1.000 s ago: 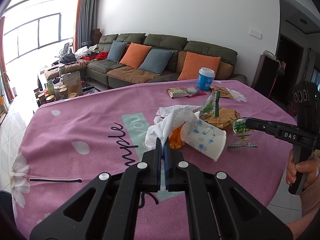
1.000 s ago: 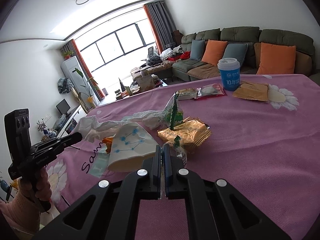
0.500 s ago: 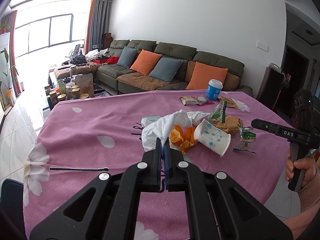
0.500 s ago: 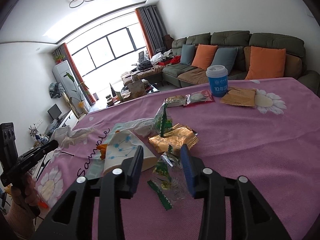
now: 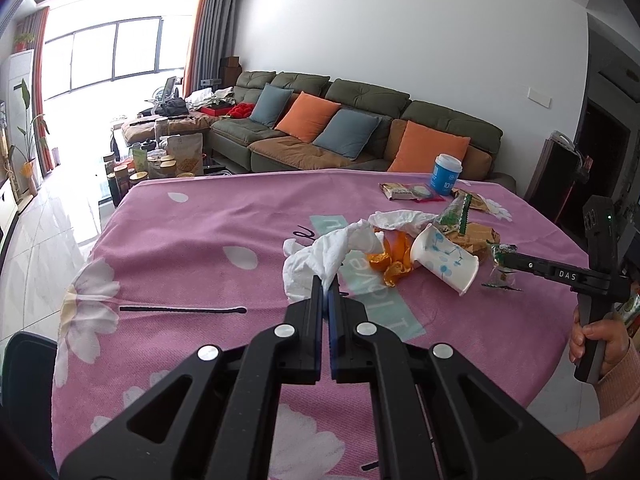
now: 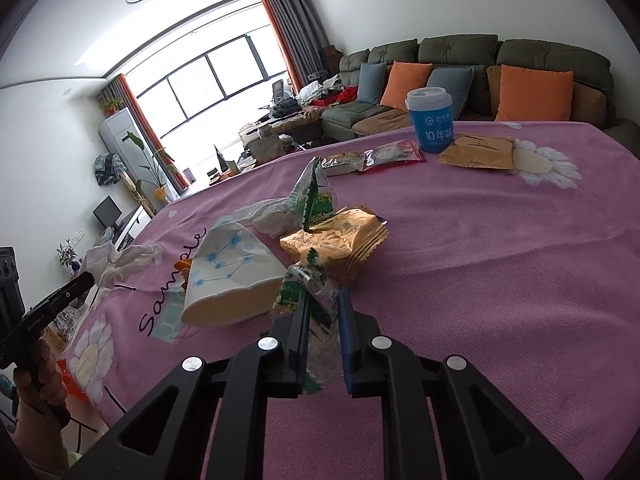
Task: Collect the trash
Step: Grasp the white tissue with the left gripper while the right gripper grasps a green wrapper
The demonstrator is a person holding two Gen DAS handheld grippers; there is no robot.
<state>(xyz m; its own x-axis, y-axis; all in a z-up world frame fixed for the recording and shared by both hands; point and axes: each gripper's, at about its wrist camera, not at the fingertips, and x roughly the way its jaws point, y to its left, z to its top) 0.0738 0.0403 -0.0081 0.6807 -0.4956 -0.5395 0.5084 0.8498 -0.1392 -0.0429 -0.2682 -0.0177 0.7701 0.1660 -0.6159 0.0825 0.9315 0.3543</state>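
My left gripper [image 5: 327,286] is shut on a crumpled white tissue [image 5: 316,258] and holds it over the pink tablecloth [image 5: 192,248]. The same tissue shows at the left of the right wrist view [image 6: 120,258]. My right gripper [image 6: 322,300] is closed partway around a green and clear snack wrapper [image 6: 306,290], with a gap between the jaws. In front of it lie a tipped white paper cup [image 6: 232,276], an orange snack packet [image 6: 336,240], another green wrapper [image 6: 312,196] and orange peel [image 5: 394,258].
A blue lidded cup [image 6: 430,120], a brown packet [image 6: 478,154] and a red-edged wrapper [image 6: 372,158] lie at the table's far side. A sofa [image 5: 360,128] with cushions stands behind. The table's front edge is close under both grippers.
My left gripper has pulled back and up with the tissue in it. My right gripper opened from shut, then closed partway around the green wrapper, which now sits between its jaws.
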